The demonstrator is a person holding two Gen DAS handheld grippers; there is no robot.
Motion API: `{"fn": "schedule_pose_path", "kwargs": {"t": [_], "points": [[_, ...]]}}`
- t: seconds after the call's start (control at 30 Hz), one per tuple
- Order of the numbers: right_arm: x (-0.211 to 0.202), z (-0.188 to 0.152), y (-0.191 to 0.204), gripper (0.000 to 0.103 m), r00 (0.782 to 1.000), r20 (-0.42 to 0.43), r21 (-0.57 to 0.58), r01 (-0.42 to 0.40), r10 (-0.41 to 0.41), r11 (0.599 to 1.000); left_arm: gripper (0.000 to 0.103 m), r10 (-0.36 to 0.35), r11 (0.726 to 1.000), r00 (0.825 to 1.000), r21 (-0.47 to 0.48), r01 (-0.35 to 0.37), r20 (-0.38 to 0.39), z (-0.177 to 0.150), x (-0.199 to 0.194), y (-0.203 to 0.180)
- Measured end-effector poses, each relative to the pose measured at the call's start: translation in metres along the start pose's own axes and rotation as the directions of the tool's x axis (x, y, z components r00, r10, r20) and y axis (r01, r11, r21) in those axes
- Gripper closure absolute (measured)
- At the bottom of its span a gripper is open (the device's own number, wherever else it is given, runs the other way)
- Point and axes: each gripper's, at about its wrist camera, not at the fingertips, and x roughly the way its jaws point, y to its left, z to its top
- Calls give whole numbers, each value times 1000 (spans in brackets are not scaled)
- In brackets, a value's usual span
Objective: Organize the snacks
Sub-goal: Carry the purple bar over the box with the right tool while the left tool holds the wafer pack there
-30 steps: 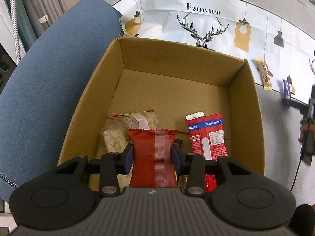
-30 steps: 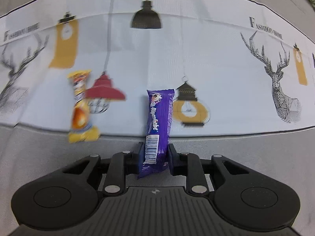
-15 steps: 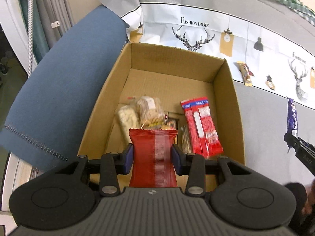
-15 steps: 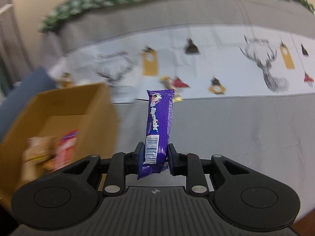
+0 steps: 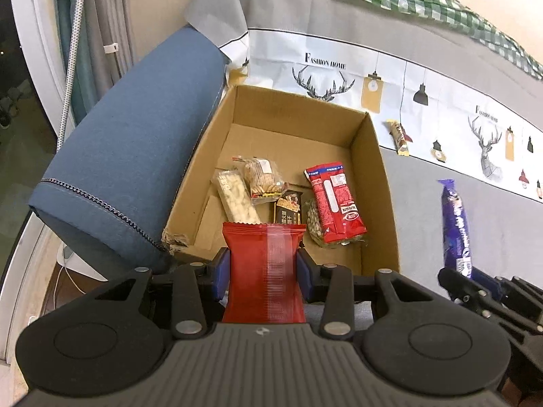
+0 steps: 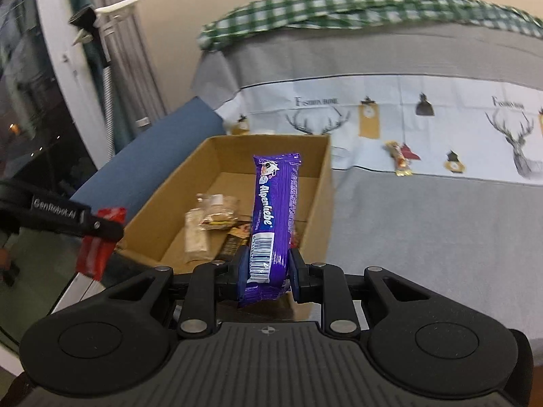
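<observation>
An open cardboard box [image 5: 380, 183] [image 6: 320, 190] stands on the grey surface and holds several snack packets, among them a red packet [image 5: 334, 201]. My left gripper [image 5: 263, 268] is shut on a red snack pouch [image 5: 264, 271], held above the box's near edge; from the right wrist view that gripper [image 6: 98, 234] and pouch [image 6: 91, 257] show at the left. My right gripper [image 6: 268, 271] is shut on a purple Alpenliebe candy pack [image 6: 273, 217] [image 5: 456, 225], held upright in front of the box's near right corner.
A blue cushion [image 5: 129, 169] lies against the box's left side. One orange-and-brown snack bar [image 5: 398, 137] [image 6: 398, 157] lies on the white deer-print cloth [image 5: 441, 112] right of the box. A green checked cloth [image 6: 339, 10] runs along the back. Curtains and a window frame [image 6: 68, 101] stand at the left.
Both grippers rose and drew back from where they were. The right one swung left with the purple pack from the printed cloth to the box. More of the box shows under the left gripper.
</observation>
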Motion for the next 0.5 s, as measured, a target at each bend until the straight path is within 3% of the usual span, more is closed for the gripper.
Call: {"fn": "schedule_pose_path", "kwargs": {"t": [0.27,0.5], "points": [[10,4,10,78,1000,-25,-50,5,-6,999,58,-3,1000,1000,5,3,-3,12,11,0],[48,27,13,78,1000,-28,-69,2,-4,998,58,22,1000,1000,20,-22,13,48,37,-5]]}}
